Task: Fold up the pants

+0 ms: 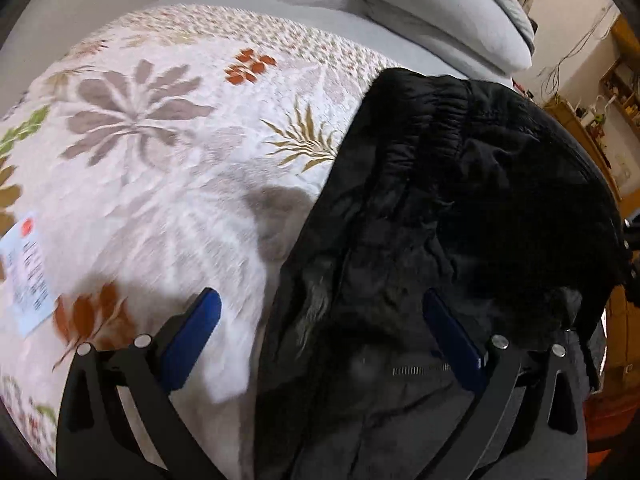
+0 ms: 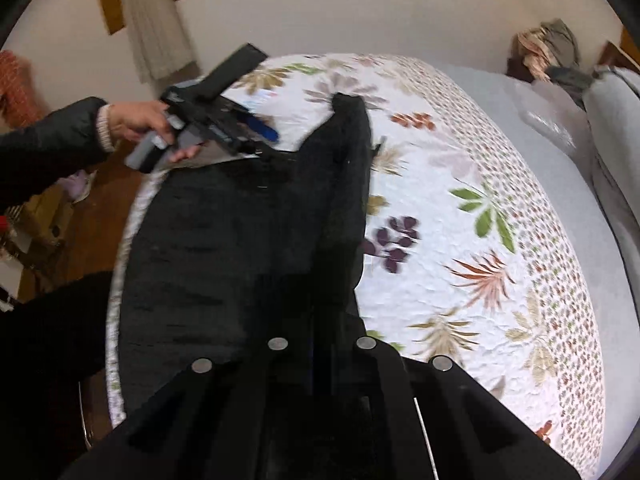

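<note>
Black pants (image 2: 240,240) lie along the near edge of a bed under a floral quilt (image 2: 460,220). In the right wrist view my right gripper (image 2: 316,316) has its jaws together, shut on a fold of the pants, which rises from the bed into it. The pinch itself is lost in dark fabric. A hand (image 2: 132,120) holds my left gripper (image 2: 264,140) over the far end of the pants. In the left wrist view the left gripper (image 1: 320,296) stands open with nothing between its blue pads (image 1: 192,332). It hovers over the pants' (image 1: 440,200) left edge, where the gathered waistband shows at the top.
A grey pillow (image 1: 440,12) and grey sheet (image 2: 560,184) lie beyond the quilt (image 1: 160,160). A paper label (image 1: 26,272) lies on the quilt. Wooden floor (image 2: 100,208), a curtain (image 2: 156,20) and a heap of clothes (image 2: 552,52) surround the bed.
</note>
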A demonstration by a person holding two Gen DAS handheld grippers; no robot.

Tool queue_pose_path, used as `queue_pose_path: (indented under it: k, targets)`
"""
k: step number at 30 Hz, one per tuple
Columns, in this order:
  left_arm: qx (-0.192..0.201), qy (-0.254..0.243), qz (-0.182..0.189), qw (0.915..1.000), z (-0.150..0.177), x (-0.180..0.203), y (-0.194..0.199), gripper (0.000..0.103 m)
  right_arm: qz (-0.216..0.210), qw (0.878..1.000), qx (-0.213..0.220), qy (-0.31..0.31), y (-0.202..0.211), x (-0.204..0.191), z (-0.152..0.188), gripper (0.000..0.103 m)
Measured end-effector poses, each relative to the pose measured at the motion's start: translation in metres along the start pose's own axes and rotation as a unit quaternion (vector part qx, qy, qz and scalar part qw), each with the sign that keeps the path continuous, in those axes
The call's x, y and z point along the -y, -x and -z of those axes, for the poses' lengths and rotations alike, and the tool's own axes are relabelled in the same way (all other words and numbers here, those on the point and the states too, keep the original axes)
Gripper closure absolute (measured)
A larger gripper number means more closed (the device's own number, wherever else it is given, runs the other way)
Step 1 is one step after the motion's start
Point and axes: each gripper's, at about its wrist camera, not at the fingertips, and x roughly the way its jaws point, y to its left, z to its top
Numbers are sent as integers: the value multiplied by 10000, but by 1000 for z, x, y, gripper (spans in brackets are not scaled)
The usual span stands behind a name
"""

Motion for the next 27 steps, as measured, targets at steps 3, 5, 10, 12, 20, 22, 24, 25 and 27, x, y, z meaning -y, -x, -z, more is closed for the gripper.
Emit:
queue_pose_path:
  k: [3,5,10,12,20,22,24,25,27]
  targets:
    - [189,153,-22,9997,17,-7,21,2,-194,9998,102,-7,4,-25,1,98]
    - [282,251,15,9993,30,-12,35,2,-305,9994,191,-10,4,-36,2,98]
    - [584,439,44,9973,53,-15,70,2,-544,9984,115,79,-8,-75,9,98]
    - [791,489,10,9957,63,-13,90,2,-611,9980,100,87,-15,-89,11,98]
    - [1186,217,-263,9924,100,7,141,2,-655,9971,-157,363,-54,-155,31,98]
    - [1212,211,-172,9923,108,12,151,2,-698,9963,-269,426,-65,-168,37,98]
    - [1277,177,-64,9916,114,19,155,2,-590,9958,-419,553,-77,-180,45,98]
    - [1262,131,-22,9919,114,25,152,2,-570,9960,-456,513,-82,-182,48,97]
    - [1233,34,71,9923,117,34,146,2,-590,9966,-460,341,-86,-181,52,97]
